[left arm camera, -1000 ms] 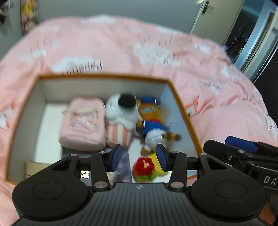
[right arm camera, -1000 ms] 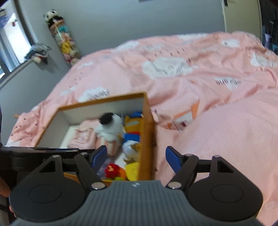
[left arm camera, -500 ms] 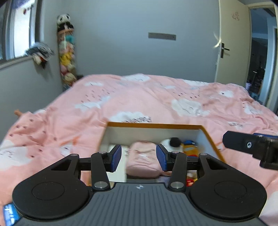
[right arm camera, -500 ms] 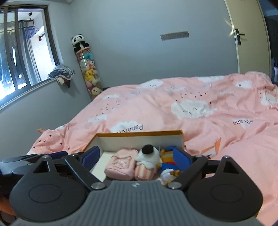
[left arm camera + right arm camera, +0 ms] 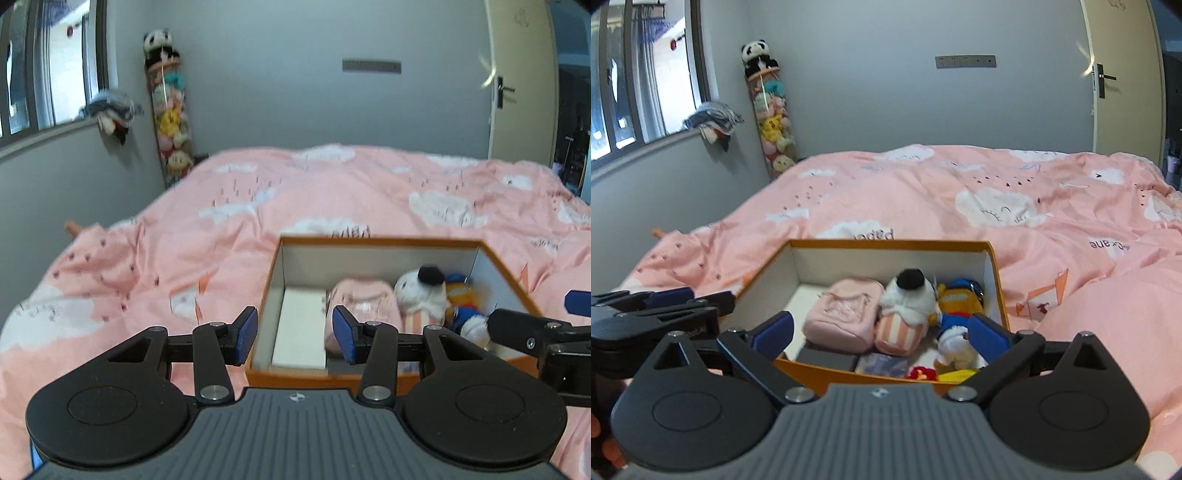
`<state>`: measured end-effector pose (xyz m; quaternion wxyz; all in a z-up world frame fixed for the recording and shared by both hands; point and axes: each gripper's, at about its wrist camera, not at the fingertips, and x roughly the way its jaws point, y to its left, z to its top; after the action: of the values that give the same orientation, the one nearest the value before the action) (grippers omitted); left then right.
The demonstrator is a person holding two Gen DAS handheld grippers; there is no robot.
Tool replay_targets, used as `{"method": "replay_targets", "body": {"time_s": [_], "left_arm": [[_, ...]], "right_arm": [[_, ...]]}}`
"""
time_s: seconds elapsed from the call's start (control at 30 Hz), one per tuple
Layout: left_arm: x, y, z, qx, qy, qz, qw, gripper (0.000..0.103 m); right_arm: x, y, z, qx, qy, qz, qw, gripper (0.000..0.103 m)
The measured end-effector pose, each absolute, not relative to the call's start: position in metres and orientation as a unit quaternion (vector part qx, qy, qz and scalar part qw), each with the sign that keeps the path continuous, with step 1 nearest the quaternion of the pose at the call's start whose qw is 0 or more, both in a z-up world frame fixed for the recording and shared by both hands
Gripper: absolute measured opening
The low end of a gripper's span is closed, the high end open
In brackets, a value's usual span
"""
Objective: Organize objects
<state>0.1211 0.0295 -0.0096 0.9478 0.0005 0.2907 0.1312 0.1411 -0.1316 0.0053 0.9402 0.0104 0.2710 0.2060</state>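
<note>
An orange-rimmed cardboard box [image 5: 886, 243] with white walls lies on the pink bed. Side by side in it are a pink pouch [image 5: 846, 310], a white plush with a black cap [image 5: 907, 295] and an orange-and-blue duck plush [image 5: 960, 299]. A red knitted flower [image 5: 921, 373] lies at its near end. My right gripper [image 5: 881, 334] hovers over the near end, its jaws opening wide with nothing gripped between them. My left gripper [image 5: 295, 338] is open and empty, hovering by the left wall of the box [image 5: 380, 242], level with the pouch [image 5: 364, 299].
The pink cloud-print duvet [image 5: 1071, 258] covers the whole bed around the box. A tall column of plush toys [image 5: 772, 110] stands in the far corner. There is a window [image 5: 628, 74] on the left and a door [image 5: 1123, 74] on the right.
Both views have tipped up from looking down into the box to looking across the bed. Both grippers have drawn back from the box, and the right jaws have spread wider.
</note>
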Motion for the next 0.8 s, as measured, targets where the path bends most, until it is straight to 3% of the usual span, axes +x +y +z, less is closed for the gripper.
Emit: {"method": "replay_targets", "body": {"time_s": [0.27, 0.8], "left_arm": [[0.127, 0.036, -0.035, -0.011, 0.317, 0.133, 0.939, 0.054], [0.135, 0.032, -0.052, 0.004, 0.302, 0.138, 0.943, 0.062]], "right_arm": [[0.144, -0.12, -0.024, -0.053, 0.241, 0.179, 0.952, 0.102], [0.169, -0.129, -0.051, -0.003, 0.292, 0.159, 0.943, 0.102]]}}
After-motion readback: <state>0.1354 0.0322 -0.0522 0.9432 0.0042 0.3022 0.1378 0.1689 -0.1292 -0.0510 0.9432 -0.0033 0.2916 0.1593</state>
